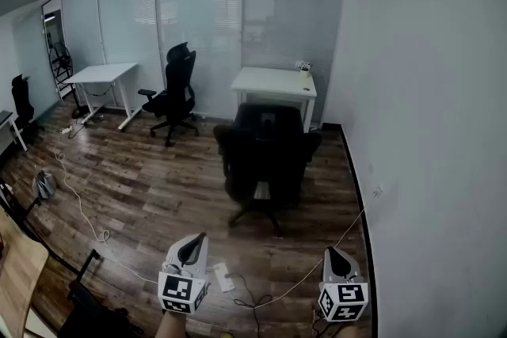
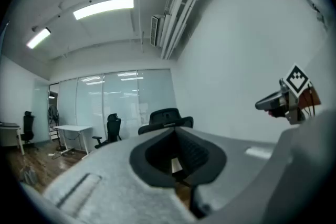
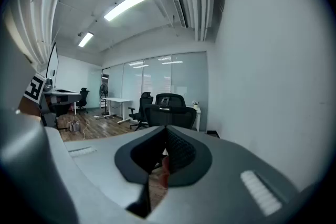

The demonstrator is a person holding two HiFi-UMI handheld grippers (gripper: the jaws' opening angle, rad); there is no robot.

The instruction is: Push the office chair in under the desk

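Office chair [image 1: 265,158] stands before the desk [image 1: 273,83]; left claw [image 1: 193,247] and right claw [image 1: 336,256] both pressed together, empty.

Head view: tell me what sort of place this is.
Very likely an office: a black office chair stands before a white desk, a second desk and chair sit further left, and a frosted glass partition runs behind them.
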